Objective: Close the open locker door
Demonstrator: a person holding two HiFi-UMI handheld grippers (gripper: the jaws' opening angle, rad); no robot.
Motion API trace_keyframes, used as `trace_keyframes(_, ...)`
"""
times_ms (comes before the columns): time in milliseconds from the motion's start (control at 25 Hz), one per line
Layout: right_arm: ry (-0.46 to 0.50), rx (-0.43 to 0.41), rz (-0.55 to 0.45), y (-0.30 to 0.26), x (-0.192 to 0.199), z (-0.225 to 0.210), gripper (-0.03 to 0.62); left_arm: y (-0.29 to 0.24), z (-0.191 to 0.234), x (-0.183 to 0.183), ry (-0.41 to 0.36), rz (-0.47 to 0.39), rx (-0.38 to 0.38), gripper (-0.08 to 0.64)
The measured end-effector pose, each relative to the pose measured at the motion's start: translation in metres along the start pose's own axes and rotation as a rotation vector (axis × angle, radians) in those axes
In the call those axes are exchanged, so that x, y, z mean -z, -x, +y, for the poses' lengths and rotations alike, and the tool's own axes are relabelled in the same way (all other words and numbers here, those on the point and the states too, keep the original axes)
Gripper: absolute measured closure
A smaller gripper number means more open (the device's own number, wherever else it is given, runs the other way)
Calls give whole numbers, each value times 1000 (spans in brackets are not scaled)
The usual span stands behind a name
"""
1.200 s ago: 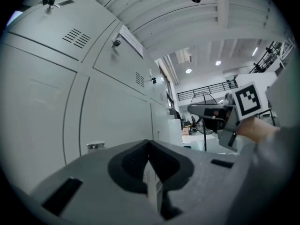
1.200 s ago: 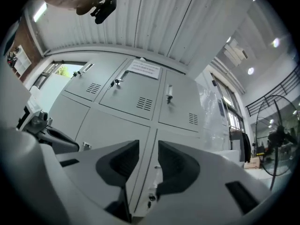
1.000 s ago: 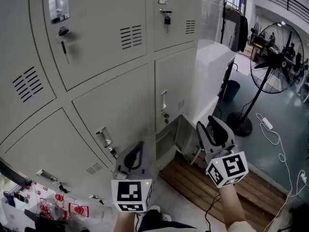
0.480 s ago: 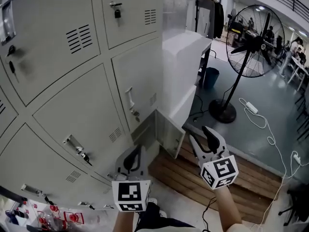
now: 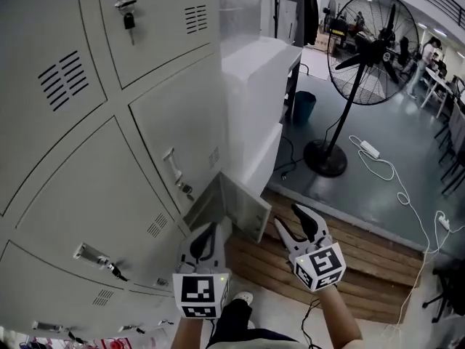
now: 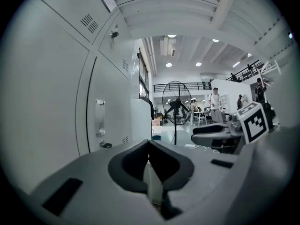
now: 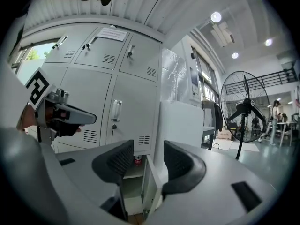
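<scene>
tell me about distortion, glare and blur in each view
Head view: evenly lit and sharp, though the wide lens bows the seams of the lockers. Left gripper view: heavy fisheye with black corners, ceiling lamps blown out, near foreground soft. Right gripper view: same fisheye, glare from a bright lamp, and the open locker door is dim low in frame.

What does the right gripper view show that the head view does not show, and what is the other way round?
Only the right gripper view looks behind the open locker door: a small red item stands on the shelf inside. Only the head view shows the white power strip on the floor and the blue bin. Both views share the open locker door, the standing fan and the left gripper.
</scene>
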State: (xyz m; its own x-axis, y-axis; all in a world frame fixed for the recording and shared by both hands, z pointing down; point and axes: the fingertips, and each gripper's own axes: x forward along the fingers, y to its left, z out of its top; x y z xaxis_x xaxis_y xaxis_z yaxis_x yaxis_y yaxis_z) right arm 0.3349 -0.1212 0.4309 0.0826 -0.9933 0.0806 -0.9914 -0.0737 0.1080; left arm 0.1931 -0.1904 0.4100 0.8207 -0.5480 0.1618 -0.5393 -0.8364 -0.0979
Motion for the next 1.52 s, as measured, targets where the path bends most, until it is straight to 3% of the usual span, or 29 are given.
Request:
trace_keyframes(480, -121, 30, 190, -72, 93, -25, 396, -101, 6, 57, -1, 136, 169, 558)
trace_keyframes(920, -178, 46, 325, -105, 158, -39, 397, -153, 6, 98, 9, 221, 255, 558)
trace_keyframes(1360, -226, 32, 387, -113, 190, -44, 402, -160, 14, 122, 40, 274, 219, 557)
trace_keyframes(1520, -237, 4, 390, -113, 193, -41, 474, -152, 16, 126, 58, 289, 180, 558)
